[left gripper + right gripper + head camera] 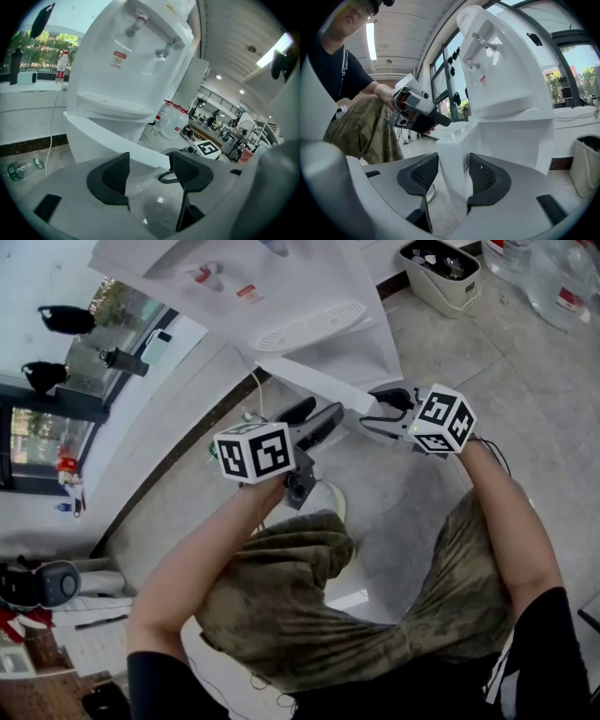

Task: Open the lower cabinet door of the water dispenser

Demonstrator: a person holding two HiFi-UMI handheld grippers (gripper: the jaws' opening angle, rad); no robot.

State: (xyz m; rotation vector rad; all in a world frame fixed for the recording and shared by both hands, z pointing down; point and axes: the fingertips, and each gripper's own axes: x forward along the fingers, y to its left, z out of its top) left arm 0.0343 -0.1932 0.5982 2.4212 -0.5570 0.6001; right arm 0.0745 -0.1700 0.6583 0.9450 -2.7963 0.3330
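I see my right gripper [452, 174] clamped on the cabinet door [453, 143] edge, at the water dispenser's [506, 70] base. My left gripper [150, 172] stands wide, empty. The dispenser's red label [119, 57] is there, its print too small to read.

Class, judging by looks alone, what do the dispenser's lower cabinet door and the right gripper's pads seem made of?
The lower cabinet door: likely moulded plastic, white, smooth, faintly glossy with soft reflections. The pads: probably black rubber, matte, with a fine grid texture.
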